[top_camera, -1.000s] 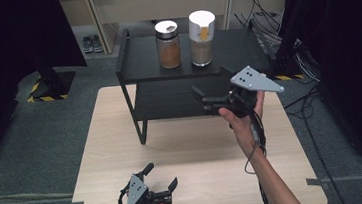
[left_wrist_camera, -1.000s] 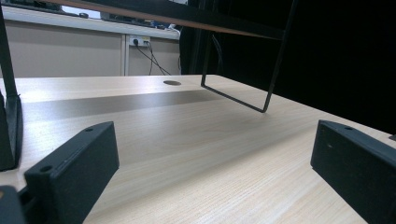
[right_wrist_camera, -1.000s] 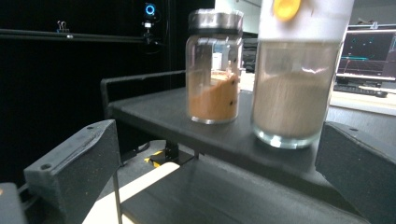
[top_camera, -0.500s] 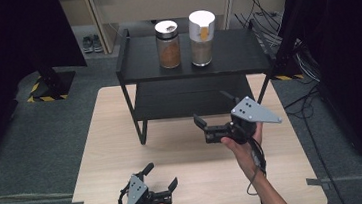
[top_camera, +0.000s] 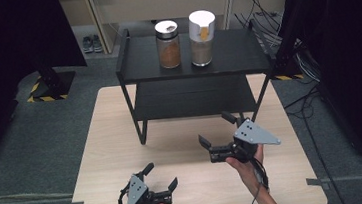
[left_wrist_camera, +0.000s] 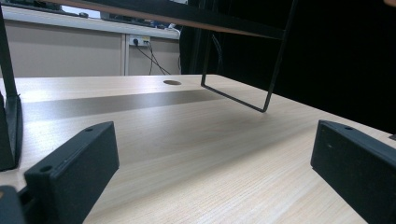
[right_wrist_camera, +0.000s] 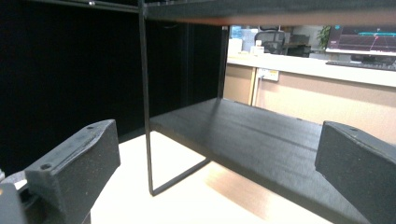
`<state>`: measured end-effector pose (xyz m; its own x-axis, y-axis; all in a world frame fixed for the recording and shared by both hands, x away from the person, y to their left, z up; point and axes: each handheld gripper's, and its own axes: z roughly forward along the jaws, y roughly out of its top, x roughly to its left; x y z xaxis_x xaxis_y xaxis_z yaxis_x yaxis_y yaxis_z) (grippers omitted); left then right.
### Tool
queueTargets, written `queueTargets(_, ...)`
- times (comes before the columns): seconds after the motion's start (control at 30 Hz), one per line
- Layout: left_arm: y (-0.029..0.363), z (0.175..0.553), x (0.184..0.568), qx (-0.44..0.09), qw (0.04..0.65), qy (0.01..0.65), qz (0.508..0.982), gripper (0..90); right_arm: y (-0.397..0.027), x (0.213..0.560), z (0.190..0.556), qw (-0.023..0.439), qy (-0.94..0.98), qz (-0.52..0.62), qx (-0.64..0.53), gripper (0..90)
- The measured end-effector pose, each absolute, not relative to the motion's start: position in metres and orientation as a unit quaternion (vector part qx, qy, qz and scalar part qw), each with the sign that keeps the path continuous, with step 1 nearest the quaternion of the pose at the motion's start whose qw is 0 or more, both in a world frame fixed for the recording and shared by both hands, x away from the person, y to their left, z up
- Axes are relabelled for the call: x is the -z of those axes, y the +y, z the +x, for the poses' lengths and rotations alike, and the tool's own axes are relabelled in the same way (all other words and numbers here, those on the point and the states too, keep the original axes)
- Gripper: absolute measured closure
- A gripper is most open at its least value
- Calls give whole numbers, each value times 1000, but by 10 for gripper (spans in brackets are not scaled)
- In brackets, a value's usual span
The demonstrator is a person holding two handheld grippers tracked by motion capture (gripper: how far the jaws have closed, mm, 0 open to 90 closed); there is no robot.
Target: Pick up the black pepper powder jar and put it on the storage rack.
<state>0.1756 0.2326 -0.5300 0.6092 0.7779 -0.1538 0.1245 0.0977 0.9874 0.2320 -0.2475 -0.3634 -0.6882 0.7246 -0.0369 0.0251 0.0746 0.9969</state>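
Observation:
A black two-tier shelf [top_camera: 234, 51] stands on the far half of the light wooden table [top_camera: 107, 139]. On its top board are a silver-lidded jar of brown powder [top_camera: 168, 44] and a white-lidded jar [top_camera: 202, 38]. My right gripper [top_camera: 216, 128] is open and held just in front of the shelf's right side, with nothing between its jaws. In the right gripper view it [right_wrist_camera: 215, 163] faces the lower shelf board [right_wrist_camera: 261, 144] and a thin front leg [right_wrist_camera: 145, 116]. My left gripper [top_camera: 160, 176] rests open and holding nothing near the table's front edge. In the left gripper view it [left_wrist_camera: 210, 158] looks low across the tabletop [left_wrist_camera: 187, 126].
Grey carpet surrounds the table. Dark curtains [top_camera: 7, 38] hang at the left and right, and cables [top_camera: 260, 4] trail behind the shelf. A shelf foot bar [left_wrist_camera: 243, 100] crosses the tabletop ahead of the left gripper. A small round hole [left_wrist_camera: 172, 82] marks the table farther off.
My right gripper has come down and back from beside the shelf's right end toward the person, to just in front of the shelf. The left gripper has stayed put.

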Motion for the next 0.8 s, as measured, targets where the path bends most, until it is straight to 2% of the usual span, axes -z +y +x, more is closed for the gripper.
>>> queueTargets(0.8,233,176,530,-253,646,362,622,3,-258,410,219,259,690,285,-613,3)
